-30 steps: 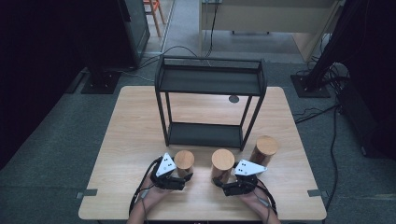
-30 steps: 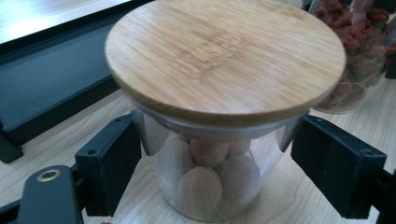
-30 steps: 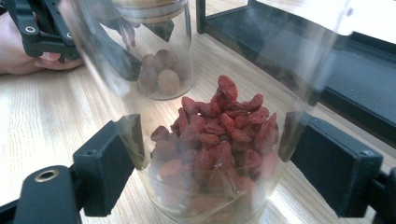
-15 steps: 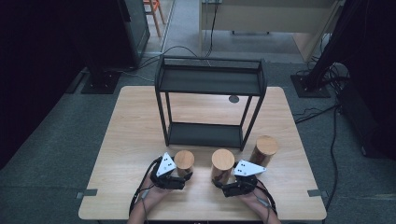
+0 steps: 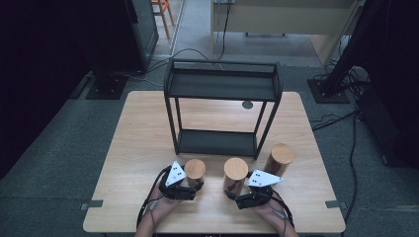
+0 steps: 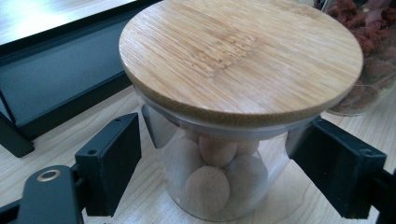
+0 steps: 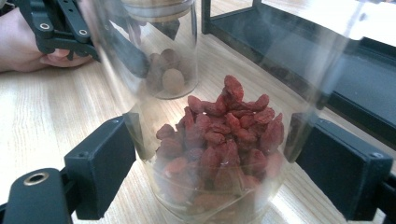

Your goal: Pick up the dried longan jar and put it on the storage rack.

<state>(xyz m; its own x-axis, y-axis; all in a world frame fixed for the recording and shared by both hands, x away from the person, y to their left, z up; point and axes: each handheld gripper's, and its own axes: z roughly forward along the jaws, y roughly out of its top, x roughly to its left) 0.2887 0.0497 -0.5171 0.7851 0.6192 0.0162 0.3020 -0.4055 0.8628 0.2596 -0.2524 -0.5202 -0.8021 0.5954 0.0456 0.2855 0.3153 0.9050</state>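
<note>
Black, flat-padded jaws of the left gripper (image 6: 219,172) stand wide apart on either side of the short clear glass jar with a bamboo lid, filled with pale round nuts (image 6: 219,154); we see a gap between each pad and the glass, so nothing is gripped. Across the two earlier pictures and the present one we find no shift in either gripper or in any jar: the hands have held this bracketing pose for the past second. We judge this a pause just before closing, with the lift not yet begun.

The right gripper (image 7: 224,172) is likewise spread, its jaws flanking the clear glass jar of red dried berries (image 7: 219,154); its pads look very near the glass, but we cannot tell whether they touch it.

Taking the black two-tier metal shelf rack (image 5: 222,106) as landmark, the nut jar (image 5: 194,173) stands on the pale wooden table (image 5: 128,148) in front of the rack's left front leg, and the berry jar (image 5: 235,174) in front of its middle. A third, taller jar with a bamboo lid (image 5: 278,159) stands just beside the rack's right front leg, untouched.

Both of the person's hands lie low on the table at its near edge, in front of the rack. The left hand (image 5: 163,205) and the right hand (image 5: 269,210) point their grippers forward toward the rack, each level with its jar's lower body. Both rack shelves appear bare, so we judge that any placing of jars lies ahead.
</note>
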